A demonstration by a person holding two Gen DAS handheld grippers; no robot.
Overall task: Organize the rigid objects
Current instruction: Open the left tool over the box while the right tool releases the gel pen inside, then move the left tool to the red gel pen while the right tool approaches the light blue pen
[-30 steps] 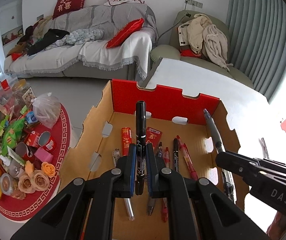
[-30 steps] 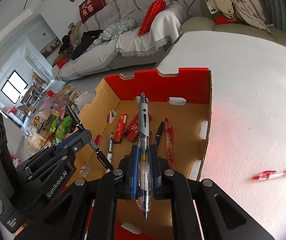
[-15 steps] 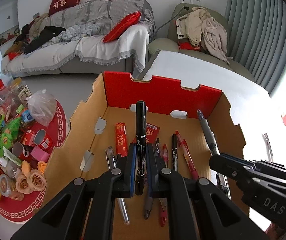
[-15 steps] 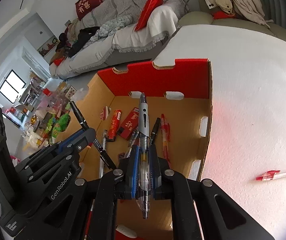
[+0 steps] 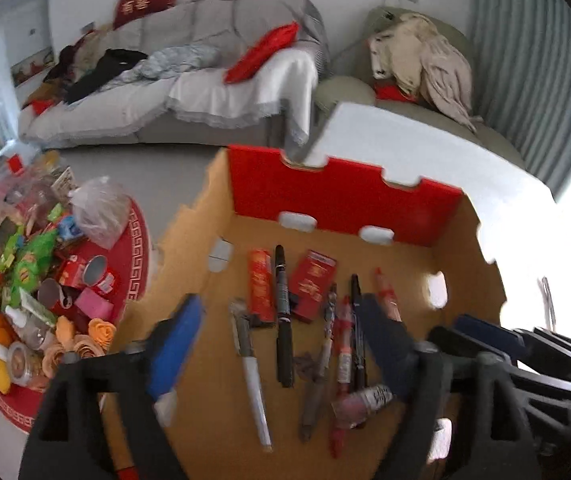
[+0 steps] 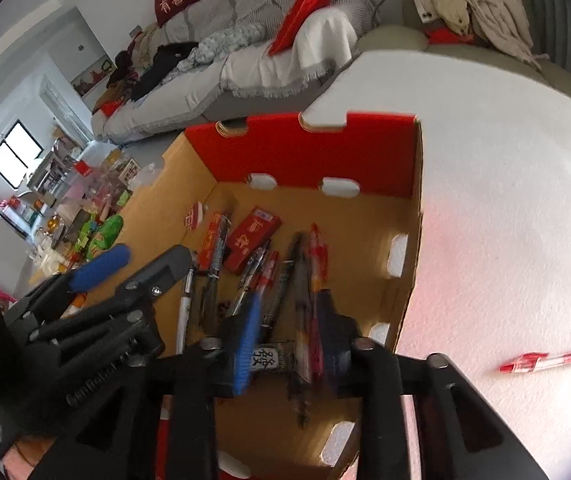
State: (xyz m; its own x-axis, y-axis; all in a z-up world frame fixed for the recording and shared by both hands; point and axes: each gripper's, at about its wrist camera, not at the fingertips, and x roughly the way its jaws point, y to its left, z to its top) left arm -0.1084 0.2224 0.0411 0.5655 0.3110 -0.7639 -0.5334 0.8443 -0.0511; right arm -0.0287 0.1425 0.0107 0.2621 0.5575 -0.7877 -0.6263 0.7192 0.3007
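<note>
An open cardboard box (image 5: 337, 196) with a red back wall stands on the white table (image 6: 505, 208); it also shows in the right wrist view (image 6: 301, 152). Several pens and two red packets lie on its floor. My left gripper (image 5: 281, 344) is open and empty above the box; the black marker (image 5: 283, 320) lies on the floor among the pens. My right gripper (image 6: 289, 340) is open; the blurred grey pen (image 6: 300, 320) sits between its fingers, apparently loose. A red pen (image 6: 549, 360) lies on the table right of the box.
A sofa (image 5: 189, 92) and an armchair with clothes (image 5: 417, 64) stand behind the table. A low round red table (image 5: 45, 288) crowded with snacks and cans is on the left, below the box's left wall.
Both grippers have opened. The black marker left my left gripper and now lies in the box. The grey pen is no longer clamped by my right gripper and appears blurred.
</note>
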